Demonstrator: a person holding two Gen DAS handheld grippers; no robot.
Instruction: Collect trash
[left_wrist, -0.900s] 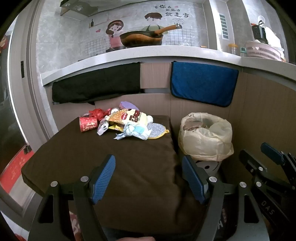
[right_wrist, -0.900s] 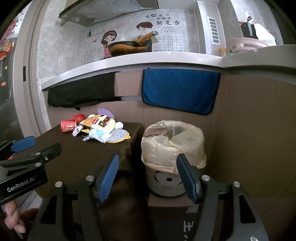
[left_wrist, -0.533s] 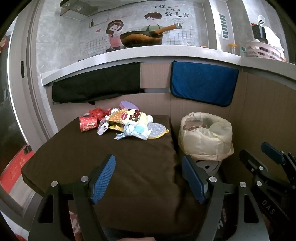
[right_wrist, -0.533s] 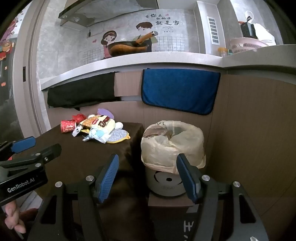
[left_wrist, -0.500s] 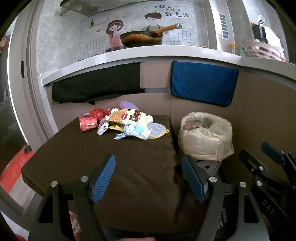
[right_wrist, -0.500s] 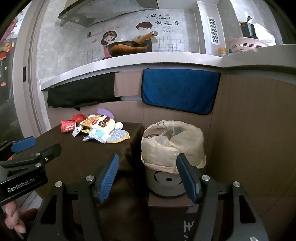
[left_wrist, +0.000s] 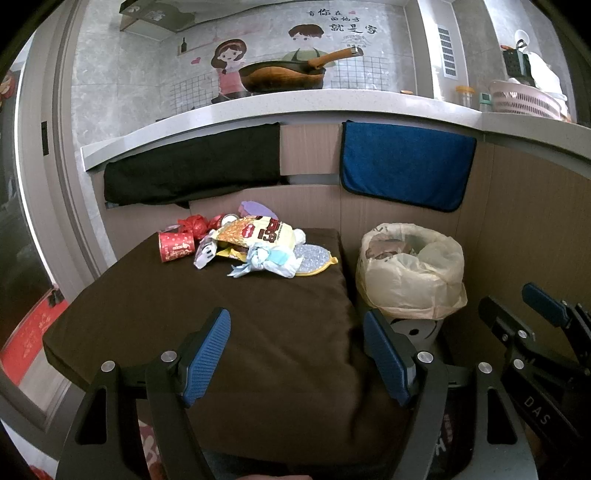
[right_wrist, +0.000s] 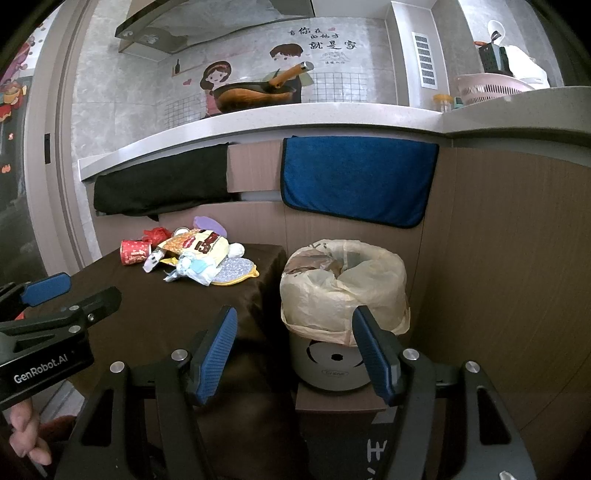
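A pile of trash lies at the far end of the dark brown table (left_wrist: 155, 306): a yellow snack bag (left_wrist: 258, 234) (right_wrist: 197, 245), a red cup on its side (left_wrist: 176, 246) (right_wrist: 135, 252), a crumpled white and blue wrapper (left_wrist: 271, 258) (right_wrist: 194, 267), red foil (left_wrist: 195, 223) and a round padded mat (left_wrist: 314, 256). A bin lined with a cream bag (left_wrist: 410, 273) (right_wrist: 343, 284) stands right of the table. My left gripper (left_wrist: 297, 354) is open and empty over the near table. My right gripper (right_wrist: 297, 350) is open and empty before the bin.
A white counter (left_wrist: 332, 105) runs above the table with a black cloth (left_wrist: 192, 170) and a blue towel (left_wrist: 402, 166) hanging from it. A wok (left_wrist: 288, 75) sits on the counter. A wood panel wall (right_wrist: 509, 266) stands right of the bin.
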